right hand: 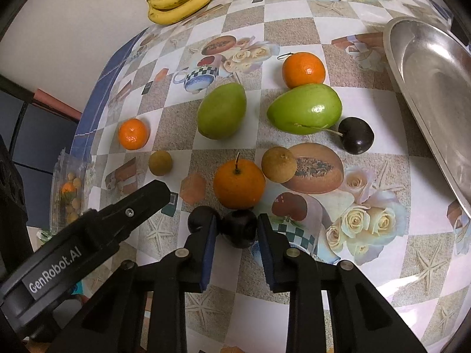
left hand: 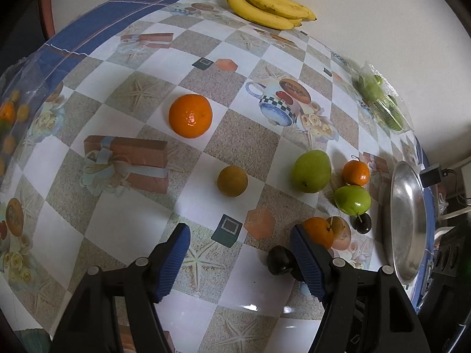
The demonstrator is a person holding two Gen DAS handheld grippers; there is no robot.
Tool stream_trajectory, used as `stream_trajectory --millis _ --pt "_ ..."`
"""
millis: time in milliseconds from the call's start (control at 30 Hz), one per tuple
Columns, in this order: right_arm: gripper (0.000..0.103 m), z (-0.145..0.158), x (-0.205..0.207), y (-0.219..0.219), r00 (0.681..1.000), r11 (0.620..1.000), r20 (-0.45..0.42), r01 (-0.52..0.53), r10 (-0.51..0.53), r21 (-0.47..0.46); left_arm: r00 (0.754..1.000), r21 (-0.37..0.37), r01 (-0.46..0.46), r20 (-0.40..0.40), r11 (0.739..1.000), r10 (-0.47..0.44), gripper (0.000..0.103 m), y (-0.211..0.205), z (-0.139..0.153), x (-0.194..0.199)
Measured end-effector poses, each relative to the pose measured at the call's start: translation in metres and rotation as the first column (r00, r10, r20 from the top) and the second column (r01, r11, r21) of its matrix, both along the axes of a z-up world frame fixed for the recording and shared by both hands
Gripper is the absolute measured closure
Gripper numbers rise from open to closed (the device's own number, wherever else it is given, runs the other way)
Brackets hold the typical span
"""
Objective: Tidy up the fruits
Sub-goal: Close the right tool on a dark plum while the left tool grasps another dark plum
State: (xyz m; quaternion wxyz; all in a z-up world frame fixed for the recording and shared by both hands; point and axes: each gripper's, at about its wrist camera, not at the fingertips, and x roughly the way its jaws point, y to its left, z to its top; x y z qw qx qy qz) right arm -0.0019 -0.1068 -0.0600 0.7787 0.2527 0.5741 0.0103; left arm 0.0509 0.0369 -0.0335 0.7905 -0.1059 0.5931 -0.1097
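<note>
Steel tray [right hand: 435, 67] at the table's right edge holds no fruit in either view, so by my reading the sorting has barely begun. Loose on the checked oilcloth [left hand: 117, 206] lie tangerines [right hand: 303, 69], two green mangoes [right hand: 304, 108], brown longans [right hand: 279, 164], and a stemmed dark plum [right hand: 356, 135]; a banana bunch [left hand: 265, 3] sits at the far edge. The right gripper [right hand: 237, 231] has its jaws narrowed onto a second dark plum [right hand: 239, 229] resting just before a tangerine, apparently the first pick. The left gripper [left hand: 238, 253] hovers with jaws wide and nothing between them
</note>
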Motion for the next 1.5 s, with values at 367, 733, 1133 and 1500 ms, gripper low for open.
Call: stream_trajectory --millis 367,733,1133,1500 --pt "0.078 0.003 -0.007 -0.006 1.000 1.000 0.009 0.009 -0.010 0.025 1.000 0.004 0.028 -0.012 1.000 -0.028 0.029 -0.008 -0.004 -0.003" --pt "0.078 0.019 -0.032 -0.037 0.995 0.995 0.048 0.091 -0.092 0.026 0.995 -0.004 0.097 -0.033 0.995 -0.097 0.030 -0.031 -0.008 -0.010" --pt "0.078 0.023 -0.038 -0.050 0.990 0.992 0.055 0.124 -0.126 0.036 0.987 -0.016 0.156 -0.035 0.988 -0.157 0.056 -0.045 -0.010 -0.022" --pt "0.078 0.026 -0.038 -0.049 0.991 0.992 0.062 0.120 -0.123 0.048 0.983 0.027 0.182 -0.031 0.983 -0.181 0.065 -0.043 -0.009 -0.025"
